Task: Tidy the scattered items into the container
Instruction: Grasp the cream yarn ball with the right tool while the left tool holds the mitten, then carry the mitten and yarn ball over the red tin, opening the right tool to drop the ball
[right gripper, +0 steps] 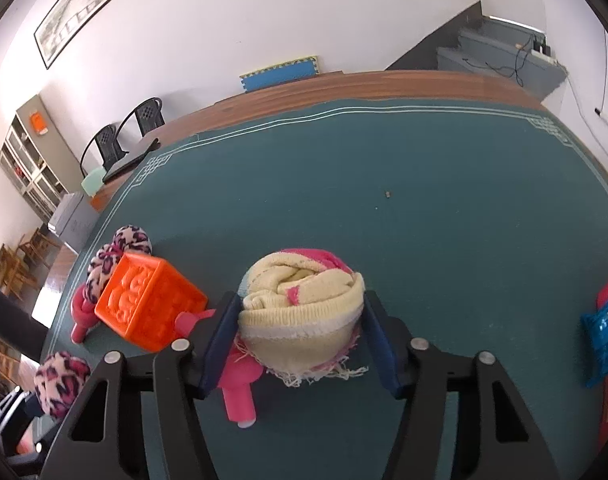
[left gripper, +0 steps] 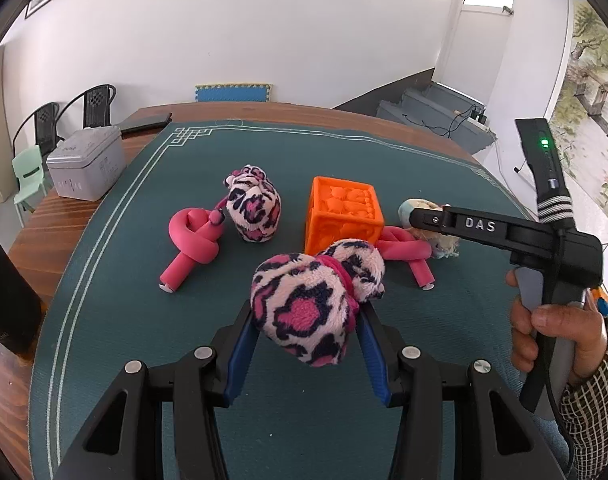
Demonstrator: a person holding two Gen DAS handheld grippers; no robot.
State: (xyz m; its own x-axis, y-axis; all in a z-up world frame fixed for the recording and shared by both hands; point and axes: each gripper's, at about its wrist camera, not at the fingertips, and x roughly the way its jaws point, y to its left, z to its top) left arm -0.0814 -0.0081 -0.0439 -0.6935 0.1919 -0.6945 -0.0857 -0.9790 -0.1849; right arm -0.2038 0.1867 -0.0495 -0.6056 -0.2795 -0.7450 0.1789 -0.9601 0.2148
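Left gripper (left gripper: pixel 308 320): clamped on leopard-print sock roll (left gripper: pixel 304 308). Right gripper (right gripper: pixel 299 328): clamped on cream sock roll (right gripper: pixel 299 300). Keep both squeezes firm; carry toward blue container (right gripper: pixel 604 332), frame right.

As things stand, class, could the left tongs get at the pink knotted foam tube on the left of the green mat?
Probably not yet: the left tongs are shut on a leopard-print plush bundle. The path over the green mat to the pink knotted foam tube looks free.

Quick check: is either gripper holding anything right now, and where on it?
Left gripper clamps the leopard-print sock ball across its rounded sides. Right gripper flanks the cream sock roll; grip unclear.
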